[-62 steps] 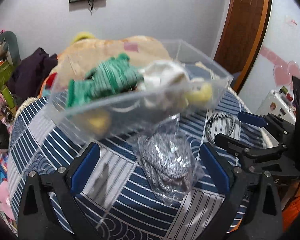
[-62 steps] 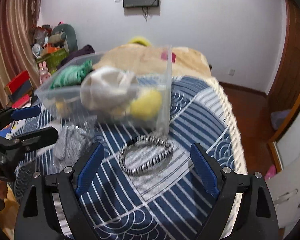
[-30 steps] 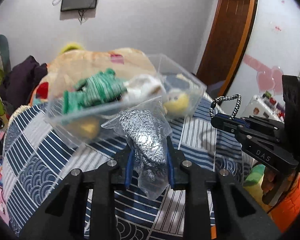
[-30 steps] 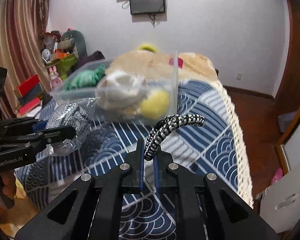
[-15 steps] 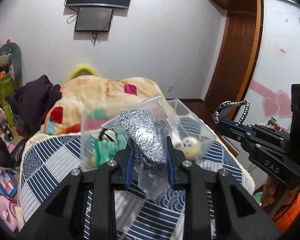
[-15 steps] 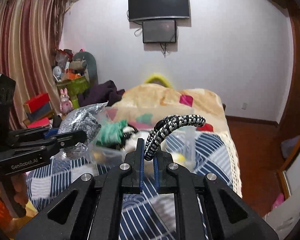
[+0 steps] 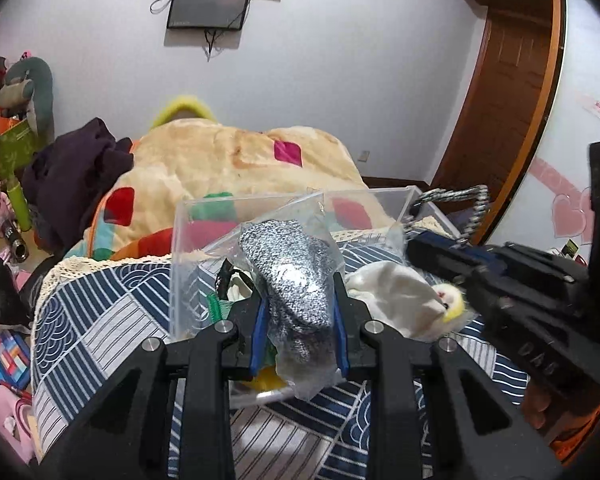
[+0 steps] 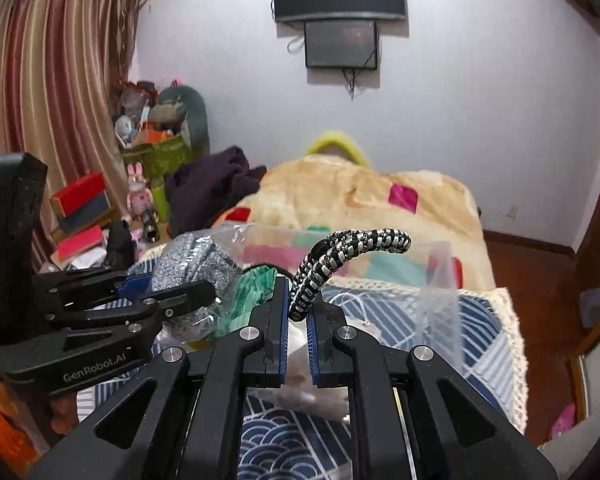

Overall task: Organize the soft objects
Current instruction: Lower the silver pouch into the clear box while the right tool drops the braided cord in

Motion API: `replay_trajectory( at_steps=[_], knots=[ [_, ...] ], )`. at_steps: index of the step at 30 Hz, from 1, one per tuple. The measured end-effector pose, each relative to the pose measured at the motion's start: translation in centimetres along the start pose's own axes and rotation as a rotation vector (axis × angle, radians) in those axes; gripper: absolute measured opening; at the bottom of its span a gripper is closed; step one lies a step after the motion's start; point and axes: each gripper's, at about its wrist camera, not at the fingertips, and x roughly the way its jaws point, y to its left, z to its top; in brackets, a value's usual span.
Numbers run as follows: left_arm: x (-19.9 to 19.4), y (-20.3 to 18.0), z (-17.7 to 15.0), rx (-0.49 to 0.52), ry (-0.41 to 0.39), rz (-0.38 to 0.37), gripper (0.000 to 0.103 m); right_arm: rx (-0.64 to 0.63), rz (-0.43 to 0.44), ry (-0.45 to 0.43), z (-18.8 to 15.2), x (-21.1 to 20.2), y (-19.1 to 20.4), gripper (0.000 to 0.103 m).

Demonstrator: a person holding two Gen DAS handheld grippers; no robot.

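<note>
My left gripper (image 7: 298,332) is shut on a clear bag holding a silver-grey sock (image 7: 292,276), held over the clear plastic bin (image 7: 188,248). The bin holds a green knit item (image 7: 216,308) and a white plush with yellow (image 7: 400,300). My right gripper (image 8: 298,320) is shut on a black-and-white braided loop (image 8: 352,248), also above the bin (image 8: 436,280). The left gripper with the bagged sock (image 8: 192,268) shows at the left of the right wrist view; the right gripper with the loop (image 7: 476,208) shows at the right of the left wrist view.
The bin stands on a blue-and-white patterned cover (image 7: 100,320) with a lace edge. Behind it lies a beige blanket with coloured patches (image 7: 228,164) and a dark purple garment (image 7: 72,176). Toys and boxes (image 8: 84,208) crowd the left. A wooden door (image 7: 508,100) is at the right.
Both grippers have moved forward and down over the bin, still holding the bagged sock and the braided loop. The bin now sits directly beneath the fingers.
</note>
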Motion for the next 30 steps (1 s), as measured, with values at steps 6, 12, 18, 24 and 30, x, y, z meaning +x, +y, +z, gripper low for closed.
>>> replay_trajectory(
  at_steps=[6, 12, 18, 24, 30],
  knots=[
    [2.1, -0.1, -0.1, 0.02, 0.042, 0.009, 0.03, 0.015, 0.023, 0.105, -0.5, 3.0, -0.4, 0.007],
    [2.9, -0.7, -0.6, 0.045, 0.088, 0.036, 0.046, 0.011, 0.02, 0.164, -1.6, 3.0, -0.8, 0.008],
    [1.7, -0.8, -1.1, 0.06, 0.088, 0.039, 0.053, -0.004, 0.011, 0.162, -1.5, 1.6, -1.4, 0.03],
    [-0.5, -0.5, -1.1, 0.037, 0.075, 0.002, 0.054, -0.021, -0.01, 0.147, -1.6, -0.1, -1.6, 0.043],
    [-4.7, -1.2, -0.7, 0.044, -0.016, -0.027, 0.054, -0.014, -0.021, 0.073, -1.2, -3.1, -1.7, 0.046]
  ],
)
